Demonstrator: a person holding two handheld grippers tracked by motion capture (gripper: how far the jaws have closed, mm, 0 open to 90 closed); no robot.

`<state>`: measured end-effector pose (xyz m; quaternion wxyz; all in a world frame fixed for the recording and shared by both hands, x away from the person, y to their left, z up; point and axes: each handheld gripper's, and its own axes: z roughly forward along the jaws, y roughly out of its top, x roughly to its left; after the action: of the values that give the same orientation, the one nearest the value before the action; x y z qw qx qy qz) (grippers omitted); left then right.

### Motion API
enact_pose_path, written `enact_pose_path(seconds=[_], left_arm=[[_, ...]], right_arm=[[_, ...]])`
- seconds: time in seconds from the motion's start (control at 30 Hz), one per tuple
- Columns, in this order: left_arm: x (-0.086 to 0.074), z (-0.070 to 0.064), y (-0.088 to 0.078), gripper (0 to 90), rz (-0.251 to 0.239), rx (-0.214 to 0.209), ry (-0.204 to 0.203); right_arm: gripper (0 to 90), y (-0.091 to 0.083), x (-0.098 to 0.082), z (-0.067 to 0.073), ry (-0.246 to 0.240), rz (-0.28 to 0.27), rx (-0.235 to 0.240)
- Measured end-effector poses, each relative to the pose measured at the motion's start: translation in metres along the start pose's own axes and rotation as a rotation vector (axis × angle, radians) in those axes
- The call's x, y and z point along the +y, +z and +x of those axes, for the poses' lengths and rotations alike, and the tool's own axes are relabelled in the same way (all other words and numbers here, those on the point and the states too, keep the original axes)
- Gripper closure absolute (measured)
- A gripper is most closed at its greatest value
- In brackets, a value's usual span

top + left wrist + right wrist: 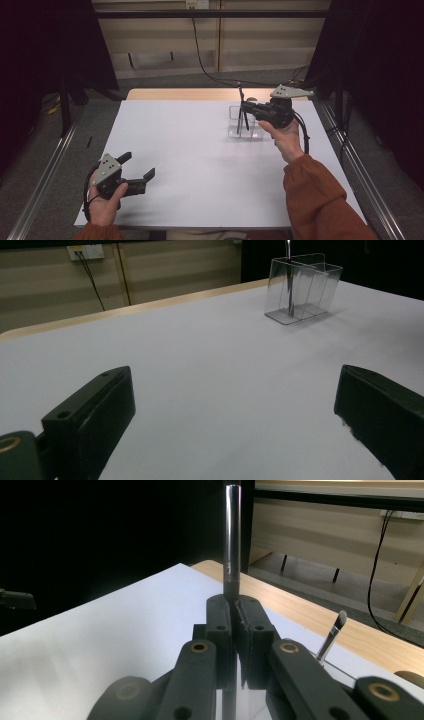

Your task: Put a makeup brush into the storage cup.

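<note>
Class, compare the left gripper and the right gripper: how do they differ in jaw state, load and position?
The left gripper has jaws wide apart; the right gripper is shut. The left holds nothing; the right clamps an upright dark stick. The left sits near the table's front edge; the right is above the clear organizer. Both are hand-held.
</note>
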<state>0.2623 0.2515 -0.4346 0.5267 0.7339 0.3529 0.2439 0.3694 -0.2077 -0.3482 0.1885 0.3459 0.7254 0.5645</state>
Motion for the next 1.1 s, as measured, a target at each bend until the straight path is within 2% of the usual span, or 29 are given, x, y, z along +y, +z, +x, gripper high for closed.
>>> enact_pose_path(seconds=[0.3,0.5,0.93,1.1], left_arm=[[0.0,-0.001,0.0,3.0,0.0,0.0,0.001],[0.0,0.0,0.0,3.0,-0.001,-0.002,0.001],[0.0,0.0,0.0,3.0,-0.001,-0.005,0.002],[0.0,-0.001,0.001,3.0,-0.002,-0.009,0.003]], right_arm=[[84.9,0.014,0.011,-0.008,-0.004,-0.012,-0.026],[84.9,0.028,0.013,-0.013,-0.001,0.005,-0.048],[84.9,0.047,0.017,-0.026,0.041,-0.009,-0.085],[84.8,0.052,0.02,-0.028,0.035,-0.022,-0.085]])
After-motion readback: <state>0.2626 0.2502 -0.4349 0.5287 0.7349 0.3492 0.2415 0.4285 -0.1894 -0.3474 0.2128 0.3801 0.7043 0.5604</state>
